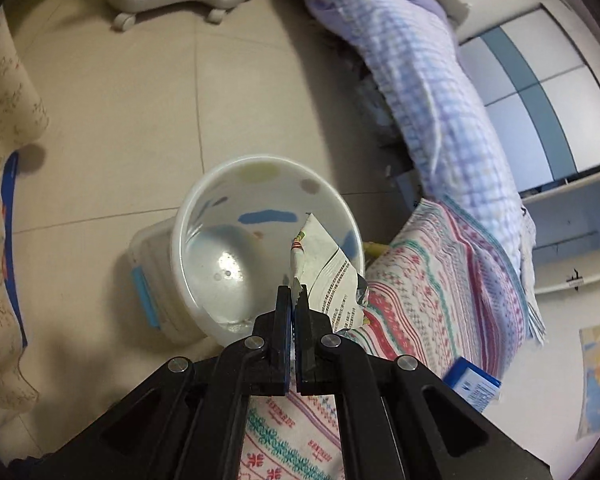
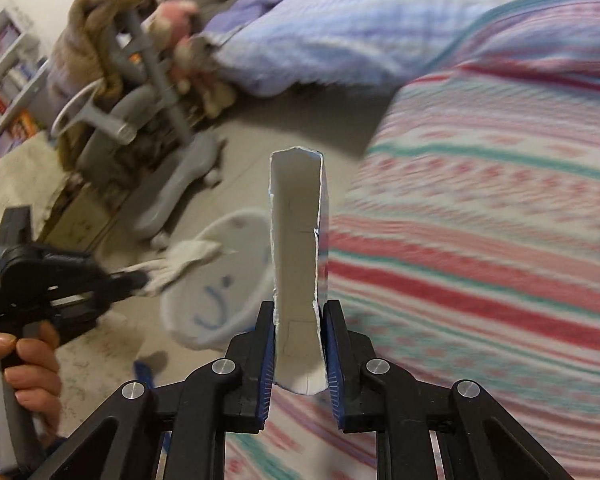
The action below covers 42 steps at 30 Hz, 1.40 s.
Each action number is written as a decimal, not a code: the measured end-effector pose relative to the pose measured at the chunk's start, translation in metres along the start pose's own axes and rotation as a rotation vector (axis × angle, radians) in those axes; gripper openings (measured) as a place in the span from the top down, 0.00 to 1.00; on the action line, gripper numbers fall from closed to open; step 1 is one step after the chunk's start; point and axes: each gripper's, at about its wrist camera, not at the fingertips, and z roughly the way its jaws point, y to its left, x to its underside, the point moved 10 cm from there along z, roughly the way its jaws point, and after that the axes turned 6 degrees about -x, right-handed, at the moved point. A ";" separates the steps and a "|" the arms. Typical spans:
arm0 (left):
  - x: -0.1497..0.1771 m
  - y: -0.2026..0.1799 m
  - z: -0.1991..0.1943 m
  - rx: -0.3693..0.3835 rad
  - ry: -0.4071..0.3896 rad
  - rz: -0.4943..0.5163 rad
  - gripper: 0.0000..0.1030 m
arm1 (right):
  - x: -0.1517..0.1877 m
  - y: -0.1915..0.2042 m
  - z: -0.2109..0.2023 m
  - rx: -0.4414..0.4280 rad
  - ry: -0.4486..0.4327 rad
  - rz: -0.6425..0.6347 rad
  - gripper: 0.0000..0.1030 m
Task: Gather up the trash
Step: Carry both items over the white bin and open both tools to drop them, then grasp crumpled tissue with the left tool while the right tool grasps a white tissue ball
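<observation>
Left tongs (image 1: pixel 294 300) pinch a light, crinkly wrapper (image 1: pixel 326 268) by its torn corner over the white bin (image 1: pixel 192 208), while right tongs (image 2: pixel 298 320) clamp a stiff, light carton strip (image 2: pixel 296 240) above the bed (image 2: pixel 480 220).

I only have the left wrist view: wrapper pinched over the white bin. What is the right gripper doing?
Observer: The right gripper is shut on a torn white carton strip, standing upright between its fingers.
Operator: Is it near the bin yet?
Observer: Not over it; the white bin sits ahead and left of it, with the striped blanket beneath and to the right.
Operator: Does my wrapper look clear to drop?
Observer: From the right wrist view, the left gripper holds the crumpled wrapper at the bin's left rim, partly over the opening.
</observation>
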 end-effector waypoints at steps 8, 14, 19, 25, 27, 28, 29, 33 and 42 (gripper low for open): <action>-0.005 0.012 0.019 0.038 0.054 -0.139 0.96 | -0.014 0.025 0.070 -0.011 0.068 0.000 0.79; -0.015 0.037 0.014 0.025 0.031 -0.238 0.47 | -0.022 0.041 0.088 -0.033 0.078 -0.024 0.78; -0.024 0.055 0.010 0.039 -0.001 -0.328 0.46 | -0.019 0.056 0.110 -0.068 0.110 -0.044 0.70; -0.019 0.061 0.019 0.055 0.041 -0.383 0.45 | -0.017 0.051 0.099 -0.086 0.089 -0.040 0.43; -0.019 0.058 0.017 0.053 0.028 -0.374 0.45 | -0.016 0.043 0.090 -0.079 0.085 -0.034 0.43; -0.019 0.055 0.016 0.052 0.022 -0.367 0.45 | -0.017 0.039 0.086 -0.077 0.082 -0.031 0.42; -0.019 0.051 0.015 0.052 0.018 -0.360 0.45 | -0.017 0.035 0.081 -0.075 0.079 -0.029 0.42; -0.014 0.030 0.013 0.057 0.011 -0.297 0.45 | -0.016 0.021 0.058 -0.074 0.065 -0.027 0.39; 0.051 -0.107 0.015 0.133 0.053 0.230 0.45 | -0.023 -0.028 -0.036 0.025 0.020 -0.050 0.37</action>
